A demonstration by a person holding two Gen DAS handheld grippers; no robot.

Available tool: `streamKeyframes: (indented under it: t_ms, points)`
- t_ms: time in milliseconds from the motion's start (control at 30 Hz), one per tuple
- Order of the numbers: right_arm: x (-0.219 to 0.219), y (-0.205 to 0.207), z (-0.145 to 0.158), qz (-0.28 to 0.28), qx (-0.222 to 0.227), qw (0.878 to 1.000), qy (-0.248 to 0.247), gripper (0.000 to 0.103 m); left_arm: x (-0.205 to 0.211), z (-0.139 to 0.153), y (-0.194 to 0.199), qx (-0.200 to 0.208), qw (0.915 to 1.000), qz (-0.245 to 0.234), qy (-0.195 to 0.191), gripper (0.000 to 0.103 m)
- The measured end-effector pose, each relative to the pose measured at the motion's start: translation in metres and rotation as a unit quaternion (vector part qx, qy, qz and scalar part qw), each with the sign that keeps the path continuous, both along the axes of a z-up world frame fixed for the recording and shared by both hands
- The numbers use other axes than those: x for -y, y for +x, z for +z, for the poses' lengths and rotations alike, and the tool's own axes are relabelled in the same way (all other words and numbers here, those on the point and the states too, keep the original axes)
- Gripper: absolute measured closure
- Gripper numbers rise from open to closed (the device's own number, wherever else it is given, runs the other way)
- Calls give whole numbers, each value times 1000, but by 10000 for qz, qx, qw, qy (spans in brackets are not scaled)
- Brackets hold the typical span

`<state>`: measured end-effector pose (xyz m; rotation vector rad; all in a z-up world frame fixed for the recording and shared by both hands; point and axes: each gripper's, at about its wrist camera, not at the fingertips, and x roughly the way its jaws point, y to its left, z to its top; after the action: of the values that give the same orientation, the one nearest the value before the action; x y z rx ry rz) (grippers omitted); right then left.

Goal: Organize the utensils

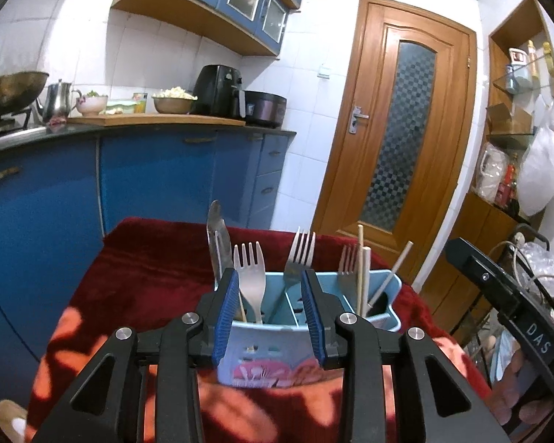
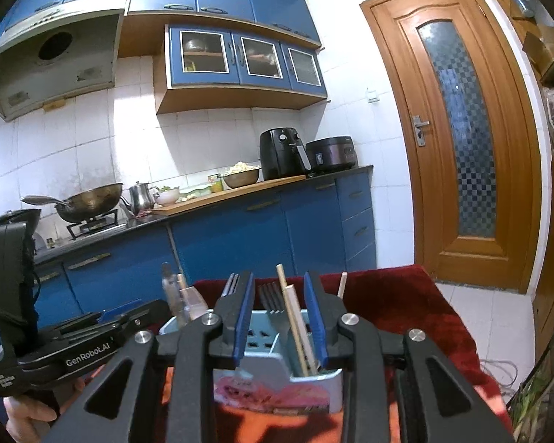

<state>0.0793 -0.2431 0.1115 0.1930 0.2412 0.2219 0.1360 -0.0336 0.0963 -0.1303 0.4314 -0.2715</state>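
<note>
A light blue utensil caddy with pink flowers stands on a red cloth. It holds a knife, three forks and wooden chopsticks, all upright. My left gripper is open and empty, its blue pads either side of the caddy's near wall. In the right wrist view the caddy sits close below my right gripper, which is open and empty, with a fork and chopsticks between its fingers. The left gripper's body shows at the left.
Blue kitchen cabinets and a counter with a wok, kettle, bowls, air fryer and rice cooker stand behind. A wooden door is to the right. Shelves with bags stand far right.
</note>
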Motion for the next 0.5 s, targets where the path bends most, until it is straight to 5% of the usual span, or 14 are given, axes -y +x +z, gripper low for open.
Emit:
streamKeyframes:
  t_ms: [500]
  points:
    - [-20,-78,-4,150,-312,9994,9,69,-24,10,-83,26,9994,207,283,67]
